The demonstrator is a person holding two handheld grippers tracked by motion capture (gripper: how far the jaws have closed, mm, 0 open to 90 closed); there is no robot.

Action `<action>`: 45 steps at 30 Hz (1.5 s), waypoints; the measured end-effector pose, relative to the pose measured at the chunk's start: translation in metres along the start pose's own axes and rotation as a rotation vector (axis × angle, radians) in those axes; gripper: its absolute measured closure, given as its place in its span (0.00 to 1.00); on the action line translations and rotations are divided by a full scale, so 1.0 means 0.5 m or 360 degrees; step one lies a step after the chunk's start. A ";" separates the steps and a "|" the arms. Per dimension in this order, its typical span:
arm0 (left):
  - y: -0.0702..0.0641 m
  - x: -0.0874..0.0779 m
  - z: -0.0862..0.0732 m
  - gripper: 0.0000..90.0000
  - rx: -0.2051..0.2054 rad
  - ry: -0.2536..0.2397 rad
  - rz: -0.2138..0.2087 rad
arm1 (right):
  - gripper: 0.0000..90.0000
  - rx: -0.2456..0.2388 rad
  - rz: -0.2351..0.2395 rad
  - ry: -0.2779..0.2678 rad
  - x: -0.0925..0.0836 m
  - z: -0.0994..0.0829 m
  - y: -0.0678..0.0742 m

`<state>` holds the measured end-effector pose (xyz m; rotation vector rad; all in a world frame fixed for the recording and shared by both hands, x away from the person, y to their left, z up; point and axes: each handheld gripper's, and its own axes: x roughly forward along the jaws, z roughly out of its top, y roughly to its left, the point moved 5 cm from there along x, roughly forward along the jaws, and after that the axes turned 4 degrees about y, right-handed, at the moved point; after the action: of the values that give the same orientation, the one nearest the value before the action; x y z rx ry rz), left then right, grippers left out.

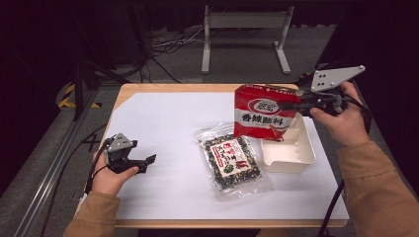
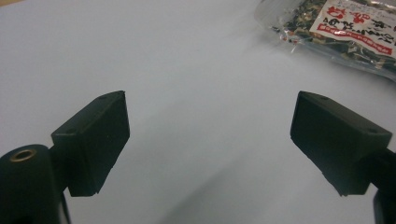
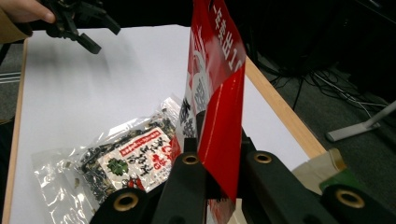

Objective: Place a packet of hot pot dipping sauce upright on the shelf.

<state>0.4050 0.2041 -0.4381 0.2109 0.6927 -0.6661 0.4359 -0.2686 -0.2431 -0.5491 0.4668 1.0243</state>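
Observation:
My right gripper (image 1: pixel 299 101) is shut on the upper right edge of a red seasoning packet (image 1: pixel 262 112), which hangs in the air over the left end of a white tray (image 1: pixel 296 153). In the right gripper view the packet (image 3: pixel 217 93) stands edge-on, pinched between the jaws. A clear packet of dark dried food with a red and white label (image 1: pixel 233 160) lies flat on the white sheet, left of the tray. My left gripper (image 1: pixel 150 160) hovers open low at the table's left side; its jaws stand wide apart over bare sheet, the clear packet (image 2: pixel 345 28) ahead to the right.
A white sheet (image 1: pixel 168 128) covers most of the wooden table (image 1: pixel 148 88). Beyond the far edge stand a white metal frame (image 1: pixel 244 34) and cables on the floor. A rail runs along the floor at the left.

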 end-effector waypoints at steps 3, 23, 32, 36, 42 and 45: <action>0.004 -0.004 -0.007 0.14 -0.0022 0.0003 0.0012 | 0.99 0.0013 -0.0017 0.0000 -0.006 -0.009 -0.012; 0.012 -0.002 -0.021 0.13 -0.0055 0.0024 0.0029 | 0.99 0.0048 -0.0160 -0.0007 -0.034 -0.052 -0.088; 0.014 0.000 -0.023 0.13 -0.0059 0.0027 0.0031 | 0.99 0.0061 -0.0197 0.0028 -0.033 -0.071 -0.109; 0.013 0.001 -0.023 0.13 -0.0062 0.0030 0.0028 | 0.99 0.0063 -0.0221 0.0056 -0.033 -0.078 -0.118; 0.011 0.005 -0.024 0.13 -0.0055 0.0039 0.0023 | 0.99 0.0053 -0.0260 0.0117 -0.030 -0.090 -0.127; 0.011 0.004 -0.025 0.13 -0.0058 0.0038 0.0022 | 0.99 0.0052 -0.0266 0.0144 -0.022 -0.093 -0.129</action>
<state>0.4033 0.2122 -0.4491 0.1902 0.7252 -0.6383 0.4833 -0.3315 -0.2591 -0.5965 0.5081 0.8335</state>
